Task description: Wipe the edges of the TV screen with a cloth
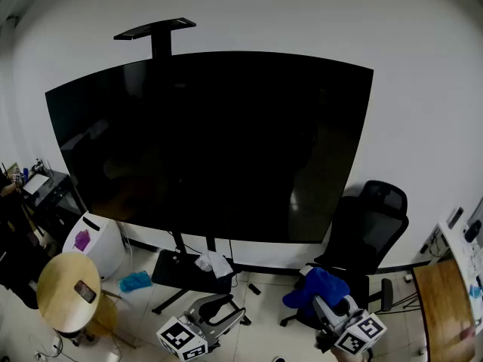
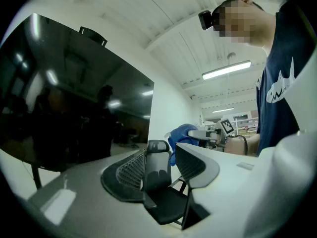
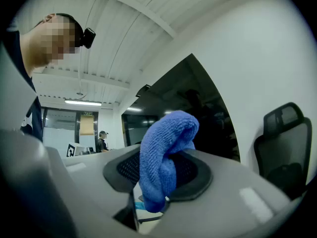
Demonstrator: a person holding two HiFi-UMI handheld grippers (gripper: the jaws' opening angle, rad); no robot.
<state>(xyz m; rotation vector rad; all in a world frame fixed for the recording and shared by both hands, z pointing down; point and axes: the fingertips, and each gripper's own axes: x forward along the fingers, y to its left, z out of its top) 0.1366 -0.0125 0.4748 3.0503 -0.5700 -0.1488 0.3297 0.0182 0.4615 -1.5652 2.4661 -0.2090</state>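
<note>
Now | left gripper (image 2: 161,165): fingers apart, empty; right gripper (image 3: 158,170): fingers clamped on blue cloth (image 3: 166,138)

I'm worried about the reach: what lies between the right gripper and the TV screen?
In the head view, the black office chair stands between the right gripper, shut on the blue cloth, and the lower right corner of the TV screen.

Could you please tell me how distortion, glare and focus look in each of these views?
Head view: fisheye bows the TV screen at its edges, and the corners are dark. Left gripper view: light reflections spot the screen. Right gripper view: the blue cloth is sharp, with dark corners.
</note>
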